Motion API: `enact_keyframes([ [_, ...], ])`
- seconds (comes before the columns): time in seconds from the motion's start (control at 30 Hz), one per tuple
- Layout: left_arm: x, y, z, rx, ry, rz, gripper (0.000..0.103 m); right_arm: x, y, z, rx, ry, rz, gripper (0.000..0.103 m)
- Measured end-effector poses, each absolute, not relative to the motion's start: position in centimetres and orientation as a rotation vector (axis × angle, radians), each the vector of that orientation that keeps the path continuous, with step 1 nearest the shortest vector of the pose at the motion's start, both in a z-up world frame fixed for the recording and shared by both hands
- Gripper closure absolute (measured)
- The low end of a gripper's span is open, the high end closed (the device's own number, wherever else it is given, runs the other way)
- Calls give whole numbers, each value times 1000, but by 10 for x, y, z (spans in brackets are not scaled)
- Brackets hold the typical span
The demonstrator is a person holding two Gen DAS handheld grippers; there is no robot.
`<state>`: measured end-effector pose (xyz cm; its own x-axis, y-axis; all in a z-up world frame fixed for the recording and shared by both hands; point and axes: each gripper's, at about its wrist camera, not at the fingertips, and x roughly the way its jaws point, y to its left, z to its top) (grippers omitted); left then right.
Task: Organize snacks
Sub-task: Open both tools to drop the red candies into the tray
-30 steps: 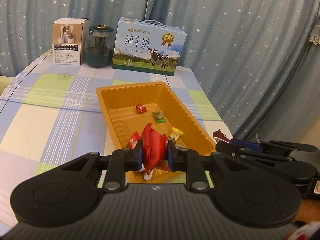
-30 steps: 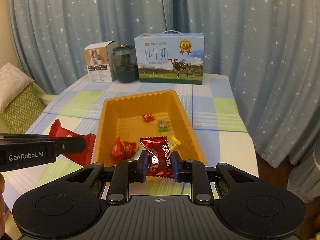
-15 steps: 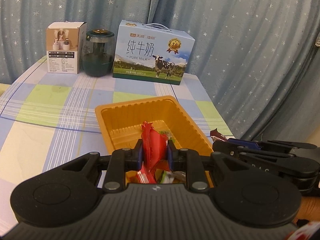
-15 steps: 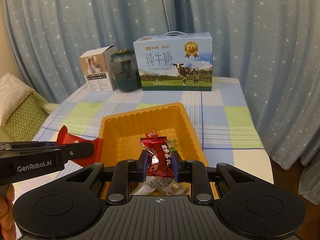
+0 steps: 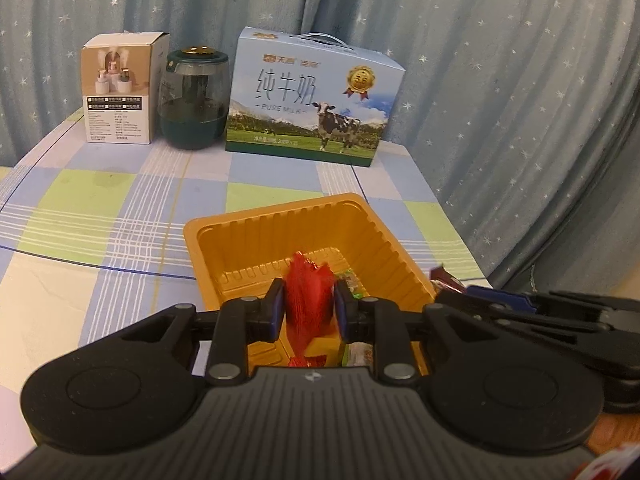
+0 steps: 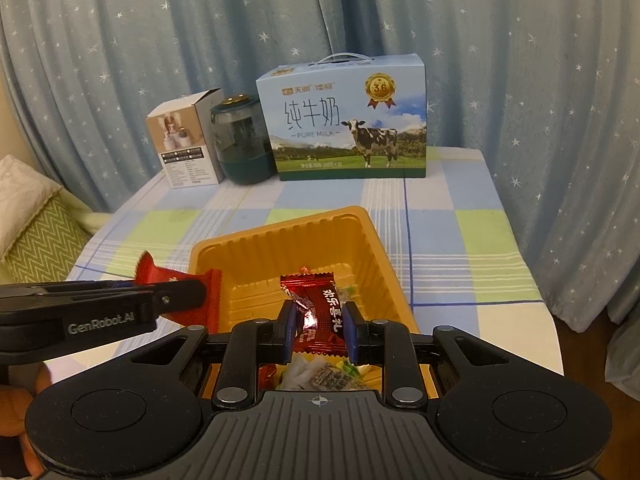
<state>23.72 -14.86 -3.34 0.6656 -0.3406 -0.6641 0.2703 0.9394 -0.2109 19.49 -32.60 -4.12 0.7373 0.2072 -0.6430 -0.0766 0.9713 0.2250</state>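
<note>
Checked table (image 5: 100, 216): orange tray (image 5: 384, 240) near front edge. Left gripper (image 5: 309, 307) clamps red wrapper (image 5: 310, 300) above tray's left rim; right gripper (image 6: 319, 327) clamps dark red candy (image 6: 316, 312) above tray.

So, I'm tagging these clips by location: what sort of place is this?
Most likely a home room: a table with a checked cloth against starry blue curtains, a cushioned seat beside it, and a milk carton box by the orange snack tray.
</note>
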Motion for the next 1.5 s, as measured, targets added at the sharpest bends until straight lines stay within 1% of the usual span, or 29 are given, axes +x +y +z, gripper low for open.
enact_keyframes([
  [0.03, 238, -148, -33, -99, 767, -343, 72, 194, -327, -41, 191, 725, 155, 78],
  [0.27, 234, -138, -27, -92, 758, -327, 71, 189, -329, -40, 199, 725, 152, 78],
  [0.47, 220, -134, -27, -61, 768, -314, 67, 186, -323, -34, 199, 718, 171, 78],
  [0.6, 212, -132, -26, -52, 771, -309, 61, 184, -318, -29, 195, 710, 181, 78],
  [0.87, 204, -128, -27, -51, 782, -304, 60, 185, -313, -23, 185, 703, 189, 78],
  [1.1, 204, -124, -30, -48, 784, -300, 56, 190, -309, -23, 180, 704, 195, 78],
  [1.23, 206, -119, -31, -54, 783, -291, 50, 195, -306, -26, 176, 708, 197, 78],
  [1.5, 209, -105, -35, -62, 783, -265, 44, 206, -303, -32, 178, 717, 200, 78],
])
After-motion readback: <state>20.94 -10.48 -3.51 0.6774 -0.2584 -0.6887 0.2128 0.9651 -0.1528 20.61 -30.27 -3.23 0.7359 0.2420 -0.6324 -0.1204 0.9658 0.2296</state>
